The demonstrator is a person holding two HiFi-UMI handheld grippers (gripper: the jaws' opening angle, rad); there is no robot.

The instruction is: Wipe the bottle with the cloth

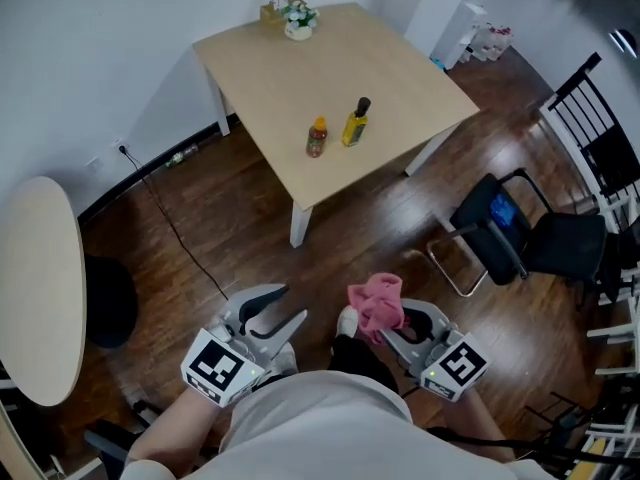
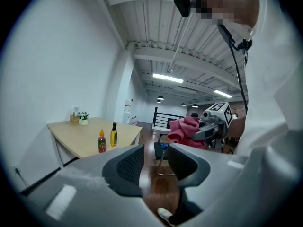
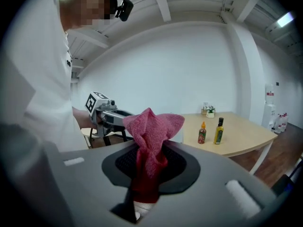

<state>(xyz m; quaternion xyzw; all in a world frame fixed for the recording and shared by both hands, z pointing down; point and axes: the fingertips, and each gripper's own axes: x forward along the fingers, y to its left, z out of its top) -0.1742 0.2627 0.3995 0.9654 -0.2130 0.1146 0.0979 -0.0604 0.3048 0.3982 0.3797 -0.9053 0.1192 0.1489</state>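
Room: dark wood floor, white walls, a black chair off to my right, and a round table top at my far left.
Table: the light wooden table stands ahead of me across open floor, with a small potted plant at its far edge.
Bottles: two stand upright side by side near the table's near corner, a yellow oil bottle with a dark cap and, just to its left, a red-capped sauce bottle. I cannot tell which one the task means.
Cloth: the pink cloth is bunched up and stands above the jaws that hold it.
Right gripper: the right gripper is clamped on the cloth, and its own view shows the fabric pinched between the pads.
Left gripper: the left gripper has its jaws a little apart with nothing between them; I see only floor through the gap.
Key relation: both bottles are well apart from both grippers, straight ahead and roughly midway between them. Their long axes are vertical. The sauce bottle sits toward my empty left gripper, the oil bottle toward the cloth.
Next move, as I judge it: walk up to the table, steady a bottle with the left gripper, then bring the cloth in from the right.
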